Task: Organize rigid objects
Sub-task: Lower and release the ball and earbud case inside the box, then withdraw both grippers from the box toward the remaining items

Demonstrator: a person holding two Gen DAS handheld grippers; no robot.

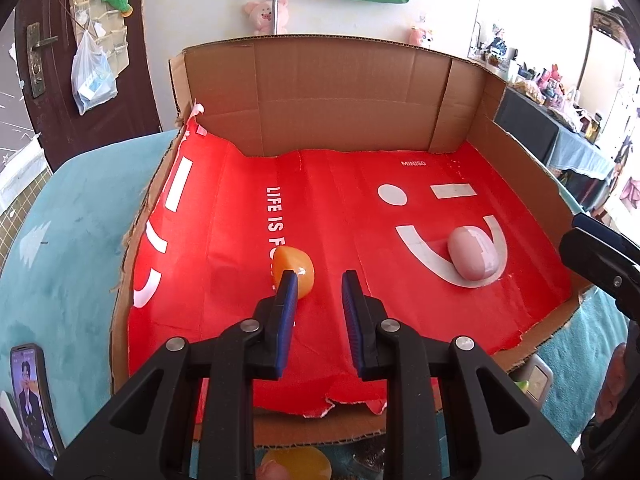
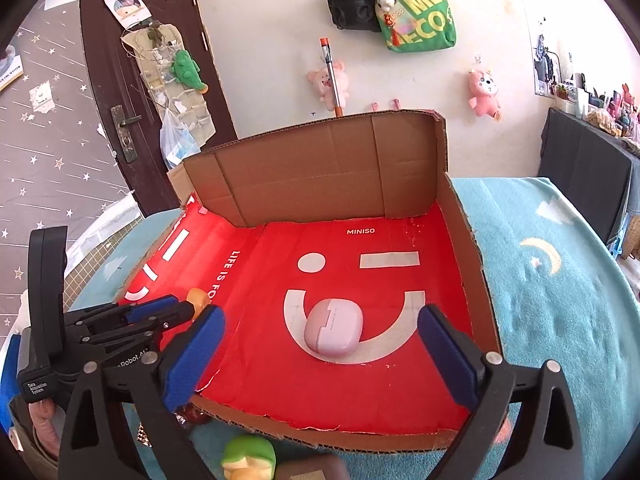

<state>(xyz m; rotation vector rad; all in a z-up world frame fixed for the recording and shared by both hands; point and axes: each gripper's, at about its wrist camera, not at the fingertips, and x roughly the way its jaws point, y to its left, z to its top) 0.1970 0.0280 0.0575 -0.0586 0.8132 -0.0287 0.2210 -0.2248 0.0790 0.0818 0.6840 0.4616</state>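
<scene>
A low cardboard box (image 1: 348, 92), open at the front, is lined with a red printed sheet (image 1: 240, 208). An orange rounded piece (image 1: 294, 270) lies on the sheet just beyond my left gripper (image 1: 320, 284), partly hidden by the left fingertip. The left jaws stand close together with nothing between them. A pink oval case (image 2: 333, 328) rests on the white smile print, right of centre. My right gripper (image 2: 320, 312) hovers near the box's front edge, wide open, with the case lying free ahead of the fingers. The left gripper (image 2: 188, 306) shows at that view's left beside the orange piece (image 2: 199, 298).
The box sits on a teal fleece cover (image 2: 540, 280). A phone (image 1: 32, 396) lies at the front left. A green toy (image 2: 248, 456) and a yellow-orange object (image 1: 296, 464) sit in front of the box. The box's back and right walls stand tall.
</scene>
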